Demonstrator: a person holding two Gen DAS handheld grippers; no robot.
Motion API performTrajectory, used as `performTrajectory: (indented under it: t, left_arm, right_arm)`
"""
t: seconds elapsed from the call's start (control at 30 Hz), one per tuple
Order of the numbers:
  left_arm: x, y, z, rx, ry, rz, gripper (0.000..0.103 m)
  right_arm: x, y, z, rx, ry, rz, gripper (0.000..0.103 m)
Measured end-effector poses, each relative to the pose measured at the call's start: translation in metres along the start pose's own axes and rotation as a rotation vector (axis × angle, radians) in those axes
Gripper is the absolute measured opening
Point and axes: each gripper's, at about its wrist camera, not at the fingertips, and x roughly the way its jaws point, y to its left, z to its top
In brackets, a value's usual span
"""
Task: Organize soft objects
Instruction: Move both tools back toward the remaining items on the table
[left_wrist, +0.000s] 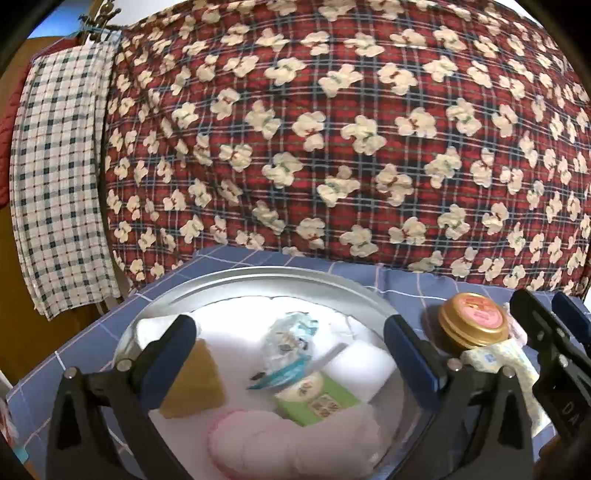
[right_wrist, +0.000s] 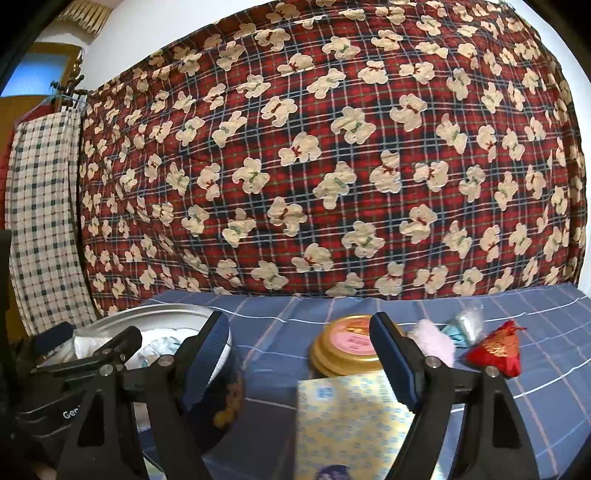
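1. Left wrist view: the left tool (left_wrist: 290, 356) is hovering spread and empty over the metal basin (left_wrist: 258, 275), likely because soft items, a pink plush (left_wrist: 266, 439) among them, are being collected there.
2. Right wrist view: the right tool (right_wrist: 299, 356) is hanging spread above the yellow tissue pack (right_wrist: 351, 424) beside the gold tin (right_wrist: 345, 347), apparently lining up the next pick; a red pouch (right_wrist: 496, 352) is waiting on the bed sheet (right_wrist: 535, 406).

This is looking like a bedroom in a home. A thick red plaid quilt (right_wrist: 332, 166) printed with cream teddy bears is piling up along the far edge of a bed, which is wearing a blue checked sheet (right_wrist: 517, 369), and a white-and-dark checked cloth (left_wrist: 59, 177) is hanging from a hanger beside a wooden door frame at the left. Household odds and ends are sitting on the sheet: a metal basin (left_wrist: 258, 280), a gold tin (right_wrist: 347, 343) and a red embroidered pouch (right_wrist: 495, 350).
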Motion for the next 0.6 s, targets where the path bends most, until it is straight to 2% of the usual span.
performTrajectory:
  t: [0.17, 0.33, 0.6]
  left_arm:
    - [-0.003, -0.015, -0.001, 0.016, -0.001, -0.023, 0.103]
    - [-0.008, -0.03, -0.005, 0.042, -0.016, -0.029, 0.103]
    - [-0.016, -0.056, -0.007, 0.055, -0.038, -0.077, 0.103]
  right_arm:
    - [-0.009, -0.016, 0.0, -0.026, -0.025, -0.037, 0.08]
    - [-0.025, -0.044, 0.001, -0.02, -0.091, -0.092, 0.08]
    - [-0.037, -0.09, 0.004, 0.007, -0.109, -0.183, 0.081]
